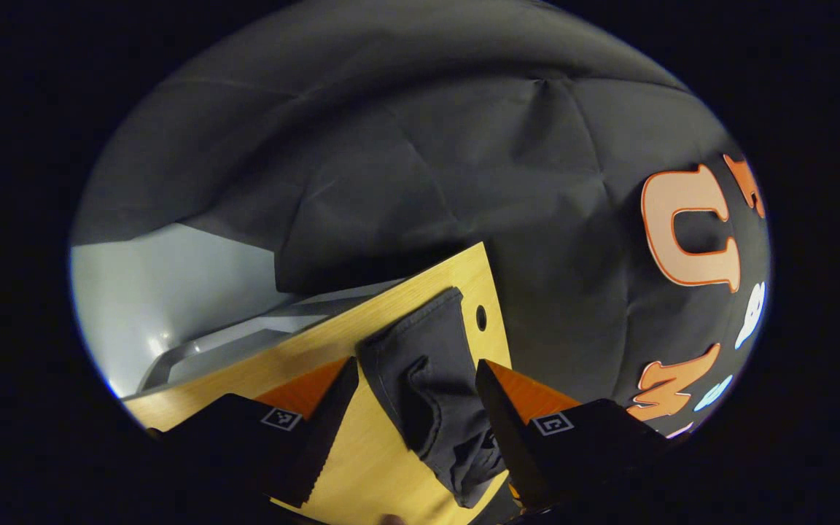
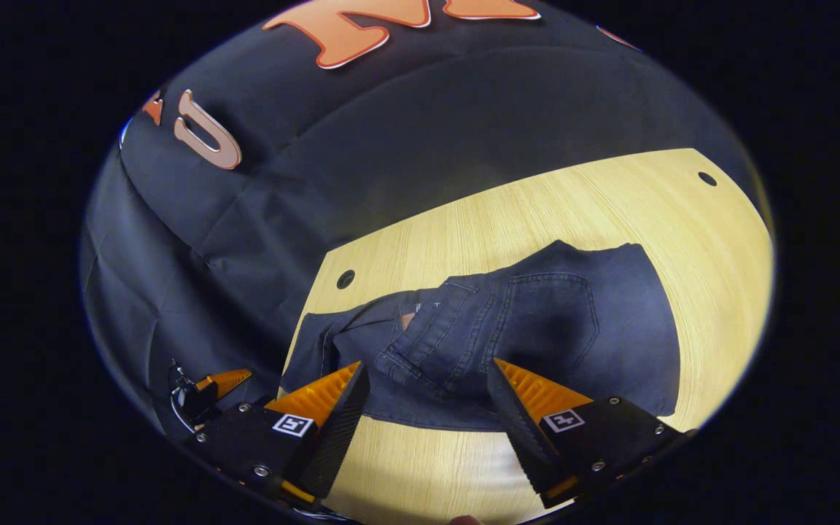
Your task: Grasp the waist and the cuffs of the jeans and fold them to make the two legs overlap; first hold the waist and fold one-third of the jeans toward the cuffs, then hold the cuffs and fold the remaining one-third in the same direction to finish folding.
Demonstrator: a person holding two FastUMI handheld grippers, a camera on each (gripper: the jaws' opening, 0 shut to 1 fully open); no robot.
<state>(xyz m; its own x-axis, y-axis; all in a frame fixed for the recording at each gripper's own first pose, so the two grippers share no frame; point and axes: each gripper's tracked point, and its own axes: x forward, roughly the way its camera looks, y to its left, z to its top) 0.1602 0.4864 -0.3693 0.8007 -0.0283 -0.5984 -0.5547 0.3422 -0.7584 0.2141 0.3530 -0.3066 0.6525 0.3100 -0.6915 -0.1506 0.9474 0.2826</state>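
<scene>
The jeans point(image 2: 529, 343) lay folded on the desk point(image 2: 609, 211), their long side running across the right gripper view. Both grippers point(image 1: 416, 397) point(image 2: 427, 397) hung above them, jaws wide open, holding nothing.

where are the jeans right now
The jeans lie folded on the wooden table, just ahead of the open right claw, reaching toward the table's left edge near a round hole.
</scene>
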